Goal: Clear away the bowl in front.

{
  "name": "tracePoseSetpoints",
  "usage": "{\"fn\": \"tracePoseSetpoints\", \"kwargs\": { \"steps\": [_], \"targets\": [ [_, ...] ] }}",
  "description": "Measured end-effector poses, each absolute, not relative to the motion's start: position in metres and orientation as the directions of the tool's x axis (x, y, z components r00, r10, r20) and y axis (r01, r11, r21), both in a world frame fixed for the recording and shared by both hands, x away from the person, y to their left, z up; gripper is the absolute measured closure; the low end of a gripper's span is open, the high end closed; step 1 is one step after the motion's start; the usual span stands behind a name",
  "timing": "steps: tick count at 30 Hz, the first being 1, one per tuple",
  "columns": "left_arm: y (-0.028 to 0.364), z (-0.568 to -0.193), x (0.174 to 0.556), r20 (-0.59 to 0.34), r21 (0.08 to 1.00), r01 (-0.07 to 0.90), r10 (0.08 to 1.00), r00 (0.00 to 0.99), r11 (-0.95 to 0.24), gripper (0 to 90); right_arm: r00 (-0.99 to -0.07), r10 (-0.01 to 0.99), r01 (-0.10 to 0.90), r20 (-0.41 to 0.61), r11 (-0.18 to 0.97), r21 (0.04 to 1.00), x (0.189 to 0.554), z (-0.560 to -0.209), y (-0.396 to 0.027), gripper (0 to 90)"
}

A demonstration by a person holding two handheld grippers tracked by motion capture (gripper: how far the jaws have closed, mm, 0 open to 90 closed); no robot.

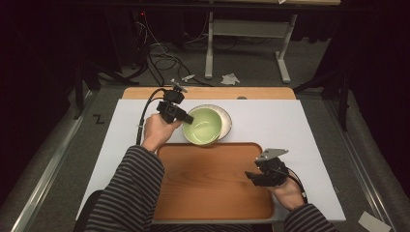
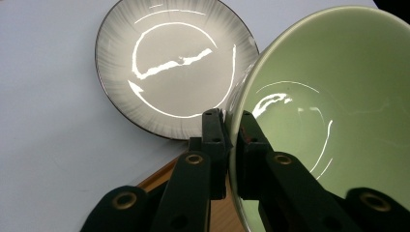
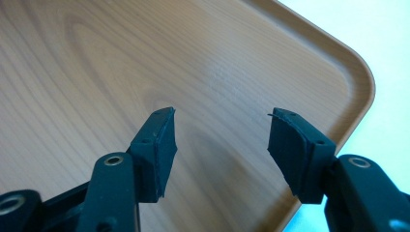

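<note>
One grey plate (image 2: 174, 63) sits beside green bowl (image 2: 329, 111).

The green bowl (image 2: 329, 121) runs off the left gripper view's right and bottom edges and hides part of the grey plate (image 2: 169, 58); the person's striped sleeves (image 1: 130, 193) cover what seems the wooden tray's (image 1: 212, 179) near corners

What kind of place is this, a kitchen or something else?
Likely a lab or recording workspace, not a kitchen: dark curtains surround the table, loose cables trail on the carpeted floor behind it, and a person works handheld grippers, left and right.
</note>
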State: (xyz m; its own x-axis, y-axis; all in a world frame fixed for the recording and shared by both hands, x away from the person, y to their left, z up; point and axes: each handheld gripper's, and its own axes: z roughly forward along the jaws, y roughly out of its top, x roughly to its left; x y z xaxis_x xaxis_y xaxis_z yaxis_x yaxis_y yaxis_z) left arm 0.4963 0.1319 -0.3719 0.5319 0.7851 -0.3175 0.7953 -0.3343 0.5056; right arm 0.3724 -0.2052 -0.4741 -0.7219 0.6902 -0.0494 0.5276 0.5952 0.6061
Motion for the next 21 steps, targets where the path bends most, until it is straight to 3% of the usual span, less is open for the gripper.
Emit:
{"fn": "tracePoseSetpoints", "kwargs": {
  "steps": [21],
  "targets": [
    [0.132,-0.369,0.467,-0.311,0.510,0.776,0.761,0.569,-0.372,85.5,-0.712,0.700,0.528,-0.053,0.584,0.616,0.373,-0.472,-0.207,44.0]
  ]
}}
